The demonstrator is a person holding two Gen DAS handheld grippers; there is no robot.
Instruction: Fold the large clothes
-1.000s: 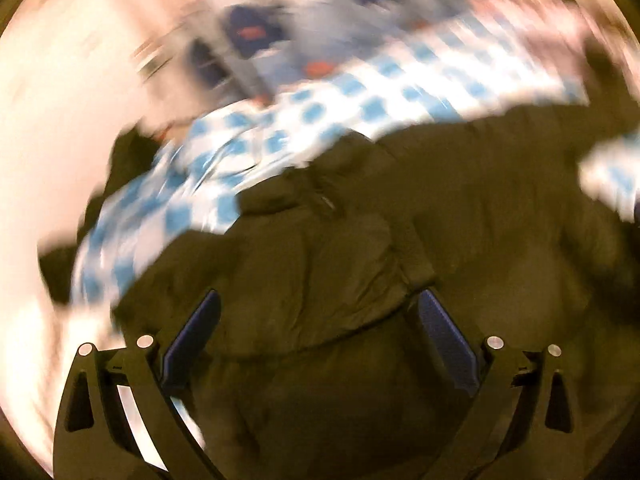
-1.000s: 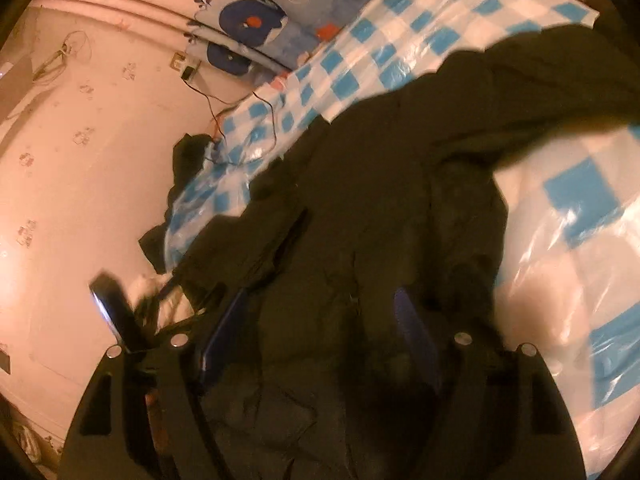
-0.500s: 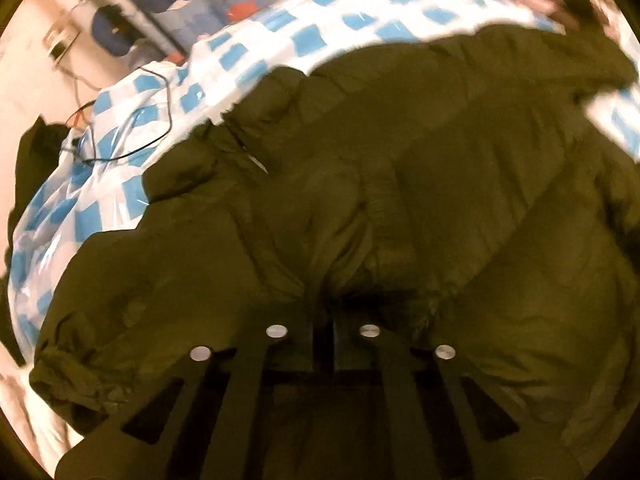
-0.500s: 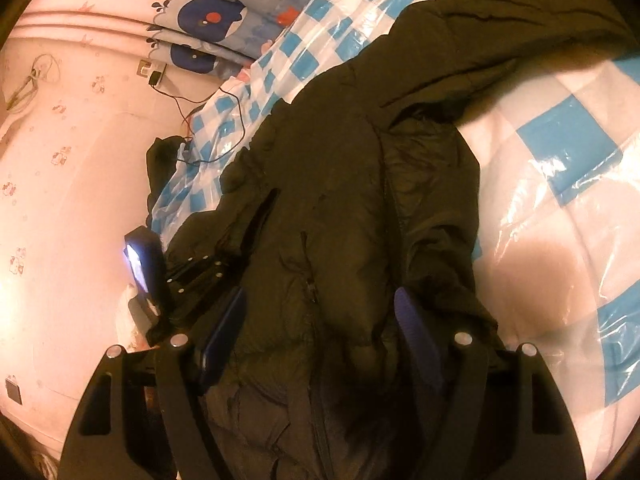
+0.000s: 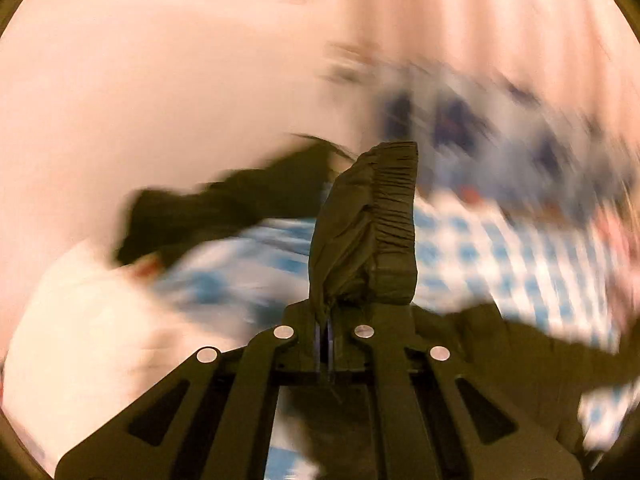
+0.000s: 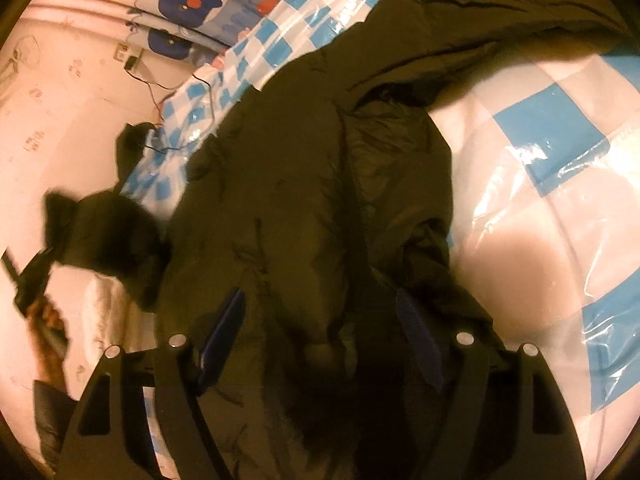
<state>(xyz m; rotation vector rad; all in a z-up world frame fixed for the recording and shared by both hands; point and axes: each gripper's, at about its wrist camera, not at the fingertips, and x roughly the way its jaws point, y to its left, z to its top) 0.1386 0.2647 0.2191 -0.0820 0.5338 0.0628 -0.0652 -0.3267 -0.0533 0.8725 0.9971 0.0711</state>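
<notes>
Only the right wrist view shows the dark olive padded jacket [image 6: 304,184] spread whole over the blue-and-white checked plastic sheet [image 6: 560,168]. The left wrist view, heavily blurred, shows only its ribbed elastic cuff [image 5: 372,232] lifted upright. The right gripper [image 6: 320,340] tilts down over the jacket, jaws wide and pressing nothing. The left gripper [image 5: 326,332] is clamped on the cuff.

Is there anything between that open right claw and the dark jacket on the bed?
Nothing visible. The right gripper hangs open directly over the dark puffer jacket, its fingers straddling bare fabric on the checkered plastic sheet.
</notes>
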